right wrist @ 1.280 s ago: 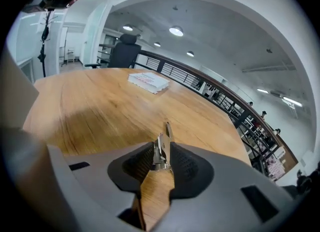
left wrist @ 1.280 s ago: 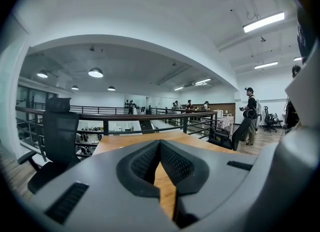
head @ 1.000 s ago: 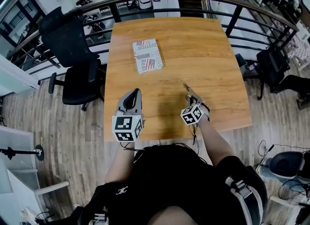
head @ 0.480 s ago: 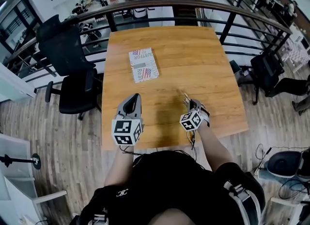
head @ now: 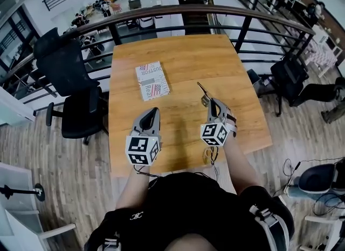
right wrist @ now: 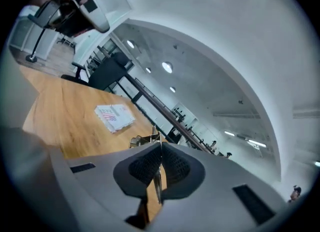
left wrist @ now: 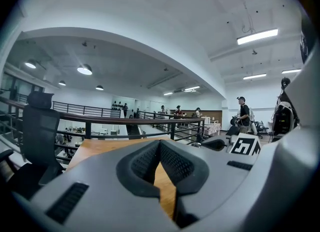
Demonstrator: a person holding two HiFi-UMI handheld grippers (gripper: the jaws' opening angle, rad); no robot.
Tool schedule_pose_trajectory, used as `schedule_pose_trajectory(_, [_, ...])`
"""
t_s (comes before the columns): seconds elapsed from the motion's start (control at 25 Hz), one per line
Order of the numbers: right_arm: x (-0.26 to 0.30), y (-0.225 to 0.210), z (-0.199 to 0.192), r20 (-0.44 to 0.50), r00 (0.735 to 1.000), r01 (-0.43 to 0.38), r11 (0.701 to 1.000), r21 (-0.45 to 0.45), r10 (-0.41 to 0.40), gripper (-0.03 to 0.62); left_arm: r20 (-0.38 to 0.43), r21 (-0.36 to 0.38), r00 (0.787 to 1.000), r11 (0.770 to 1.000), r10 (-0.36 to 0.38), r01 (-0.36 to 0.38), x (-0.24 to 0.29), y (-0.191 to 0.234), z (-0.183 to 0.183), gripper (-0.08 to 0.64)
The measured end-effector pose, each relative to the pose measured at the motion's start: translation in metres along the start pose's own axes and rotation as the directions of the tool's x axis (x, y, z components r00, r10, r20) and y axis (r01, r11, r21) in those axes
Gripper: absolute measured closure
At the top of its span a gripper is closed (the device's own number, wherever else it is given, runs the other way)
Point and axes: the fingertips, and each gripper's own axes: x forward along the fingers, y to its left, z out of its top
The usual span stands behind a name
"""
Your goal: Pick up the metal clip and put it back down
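The metal clip (head: 203,93) is a thin silvery piece with a wire handle. It sticks out past the tips of my right gripper (head: 212,103), which is shut on it and holds it above the wooden table (head: 237,72). In the right gripper view the clip (right wrist: 145,139) shows as a narrow metal strip pinched between the dark pads, at the right gripper (right wrist: 161,146). My left gripper (head: 152,112) hovers over the table's near left part. Its jaws meet at the tips with nothing between them, as the left gripper (left wrist: 160,142) also shows in its own view.
A printed booklet (head: 151,81) lies flat on the table's far left half and appears again as the booklet (right wrist: 115,116) in the right gripper view. A black office chair (head: 70,82) stands left of the table. A dark railing (head: 178,12) curves behind the far edge.
My right gripper has closed on the clip and raised it off the table, tilting forward. The left gripper stays about where it was.
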Motion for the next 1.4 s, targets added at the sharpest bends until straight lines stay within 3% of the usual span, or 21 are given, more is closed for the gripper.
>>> schedule_pose_trajectory(0.12, [-0.013,-0.033,0.028,0.086,0.994,0.073,0.997,-0.002,-0.073,0.574,0.001,0.006,1.000,1.000,-0.016,0.016,0.005,-0.005,0.001,0.548])
schedule_pose_trajectory(0.28, [-0.034,-0.073,0.052,0.146,0.976,0.156,0.986,0.062,-0.163,0.575,0.001,0.017,1.000,1.000,-0.021,0.021,0.007,-0.006,0.005,0.548])
schedule_pose_trajectory(0.64, [-0.055,-0.117,0.063,0.174,0.946,0.253,0.959,0.127,-0.273,0.574,-0.004,0.022,1.000,0.999,-0.028,0.028,0.013,-0.006,0.006,0.548])
schedule_pose_trajectory(0.96, [-0.052,-0.120,0.057,0.174,0.944,0.253,0.953,0.164,-0.280,0.574,-0.006,0.016,1.000,1.000,-0.002,0.002,0.015,-0.002,0.001,0.548])
schedule_pose_trajectory(1.4, [-0.026,-0.077,0.042,0.153,0.971,0.183,0.983,0.029,-0.186,0.574,-0.029,0.011,0.999,1.000,0.020,-0.020,0.009,0.005,-0.005,0.548])
